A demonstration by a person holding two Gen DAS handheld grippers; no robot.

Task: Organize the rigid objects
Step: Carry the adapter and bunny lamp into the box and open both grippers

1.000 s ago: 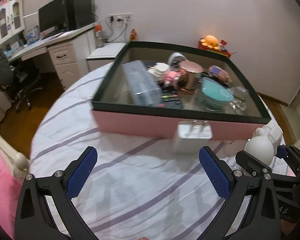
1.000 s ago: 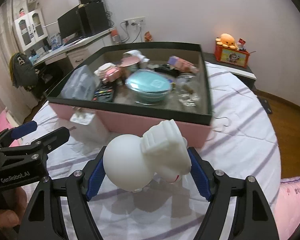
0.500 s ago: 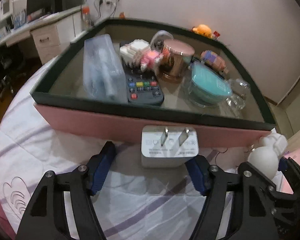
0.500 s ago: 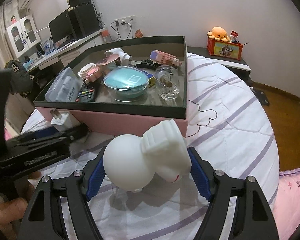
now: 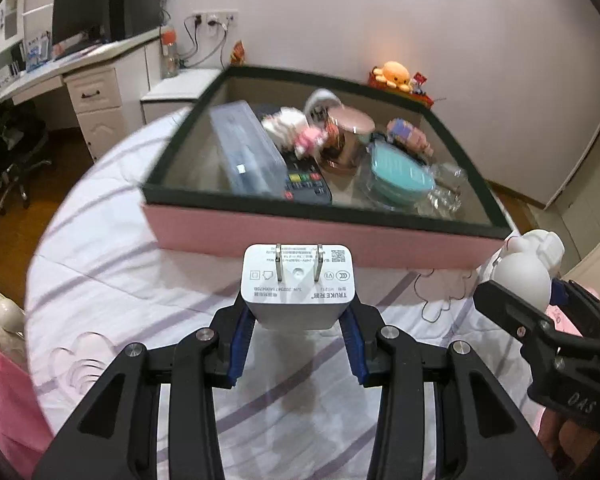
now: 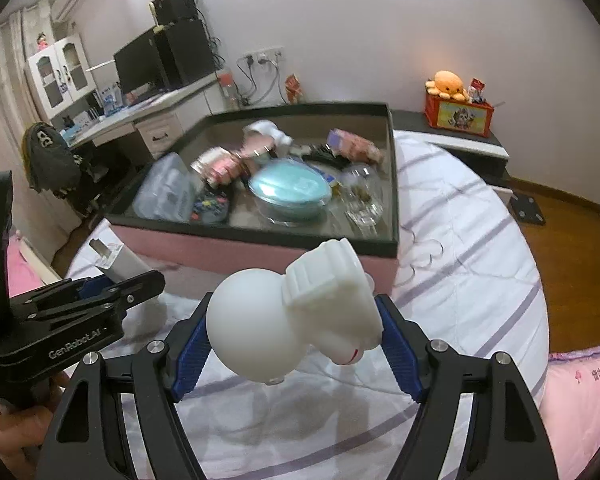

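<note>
- Your left gripper [image 5: 298,326] has just been closing, and its blue pads now clamp a white charger [image 5: 298,280] by its lower sides, prongs pointing up toward the box.
- Your right gripper [image 6: 296,340] is clamped on a white figurine [image 6: 292,316], a round ball at the left pad and a ridged body at the right.
- Both held things sit just in front of the box [image 5: 320,236], a shallow one with pink walls and a dark green rim, resting on the striped white bedspread [image 5: 112,264].
- Inside the box, nearest the front wall: a clear plastic case [image 5: 246,148] at the left, a remote [image 5: 306,182] with coloured buttons beside it, a teal-lidded glass bowl [image 5: 400,172] and a glass jar [image 5: 444,188] at the right.
- Farther back in the box: a rose-gold tin [image 5: 350,136], small pink and white items, and a patterned pouch [image 5: 410,136]; blur hides their detail.
- The charger's face reads "TRUKE"; the finer print is too small to read.
- The left gripper's side reads "GenRobot.AI" in the right wrist view.
- Behind the box, an orange plush [image 6: 446,82] sits on a red tin.
</note>
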